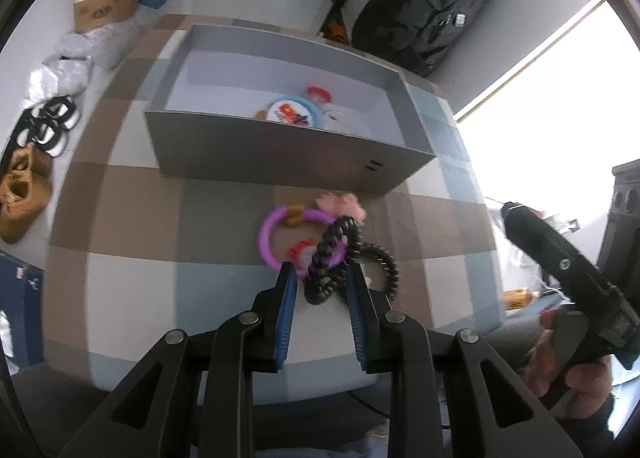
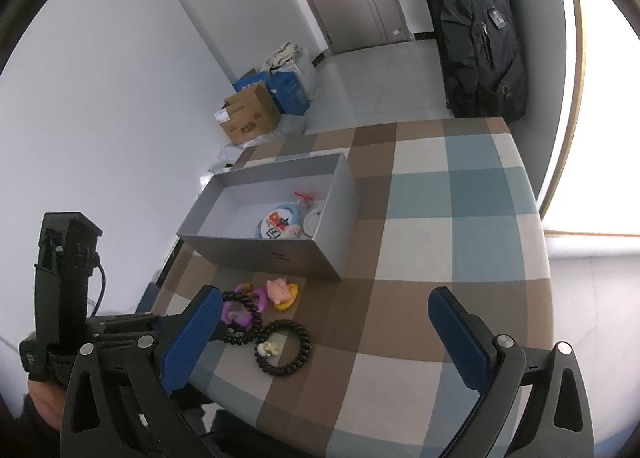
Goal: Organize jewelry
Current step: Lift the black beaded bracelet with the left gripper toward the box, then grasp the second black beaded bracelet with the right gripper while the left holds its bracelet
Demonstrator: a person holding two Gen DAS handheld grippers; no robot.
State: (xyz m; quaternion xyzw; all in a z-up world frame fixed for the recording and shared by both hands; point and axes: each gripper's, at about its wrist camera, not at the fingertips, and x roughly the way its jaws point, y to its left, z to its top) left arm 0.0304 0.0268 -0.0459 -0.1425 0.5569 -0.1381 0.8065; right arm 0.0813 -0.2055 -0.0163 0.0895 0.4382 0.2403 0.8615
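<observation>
A black beaded bracelet (image 1: 326, 258) lies twisted on the checked tablecloth between the fingers of my left gripper (image 1: 320, 276), whose jaws are partly closed around it; whether they grip it is unclear. It overlaps a purple ring bracelet (image 1: 267, 238) with a pink pig charm (image 1: 342, 207). A black coil bracelet (image 1: 386, 266) lies just right of them and also shows in the right wrist view (image 2: 285, 346), with the pig charm (image 2: 282, 292) beyond it. My right gripper (image 2: 326, 338) is open and empty above the cloth.
A grey open box (image 1: 280, 156) stands behind the bracelets, holding a blue round item (image 1: 294, 112) and other small pieces. The box also shows in the right wrist view (image 2: 280, 256). A black backpack (image 1: 428, 2) and cardboard boxes (image 2: 252, 114) sit beyond the table.
</observation>
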